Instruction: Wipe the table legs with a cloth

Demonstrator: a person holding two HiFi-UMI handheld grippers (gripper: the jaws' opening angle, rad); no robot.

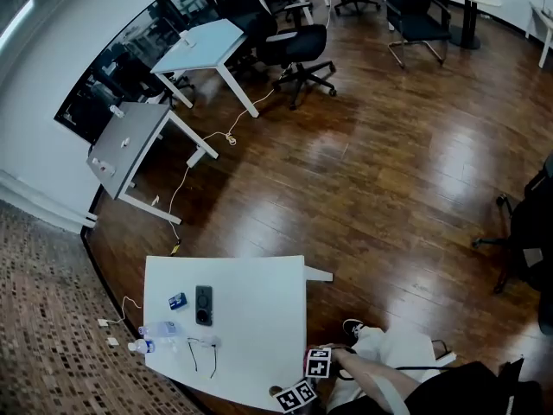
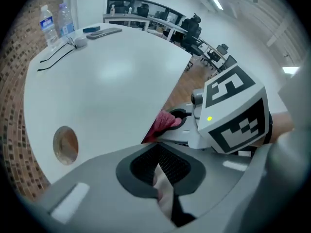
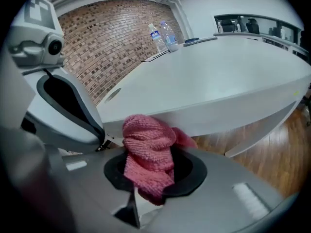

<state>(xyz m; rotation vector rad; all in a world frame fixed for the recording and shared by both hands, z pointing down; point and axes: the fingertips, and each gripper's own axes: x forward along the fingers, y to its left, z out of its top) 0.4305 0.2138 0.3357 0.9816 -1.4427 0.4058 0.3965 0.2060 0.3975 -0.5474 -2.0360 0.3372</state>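
Right gripper [image 3: 148, 178] pinching cloth [image 3: 146, 144], table [image 3: 218, 81] ahead

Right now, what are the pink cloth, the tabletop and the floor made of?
Pink cloth: knitted or looped textile, likely terry or microfibre, from its nubby surface. Tabletop: smooth white laminate or painted board, by its satin sheen. Floor: dark glossy wood planks or wood-look laminate, showing seams and reflections.

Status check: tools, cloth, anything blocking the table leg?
Right tool shut on pink knitted cloth, at white table edge. Left tool shut, empty, alongside. White table leg not yet touched. Nothing seen blocking it.
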